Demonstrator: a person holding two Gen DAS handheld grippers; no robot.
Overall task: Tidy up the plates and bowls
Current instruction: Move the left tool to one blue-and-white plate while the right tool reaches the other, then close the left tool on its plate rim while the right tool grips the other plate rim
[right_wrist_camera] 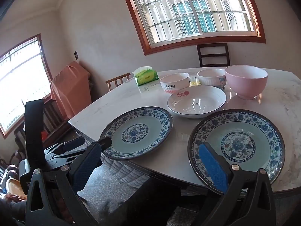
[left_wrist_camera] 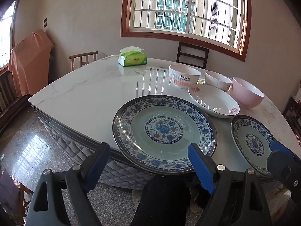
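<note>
A home dining room; a marble-topped dining table (left_wrist_camera: 79,90) stands on a polished speckled stone floor (left_wrist_camera: 24,143), with wooden chairs (left_wrist_camera: 192,57) drawn up around it; a barred, wood-framed window (left_wrist_camera: 186,9) looks onto a neighbouring building; a green tissue pack (left_wrist_camera: 132,57) lies on the table; an orange cloth (left_wrist_camera: 30,60) drapes some furniture against the plain wall.
</note>
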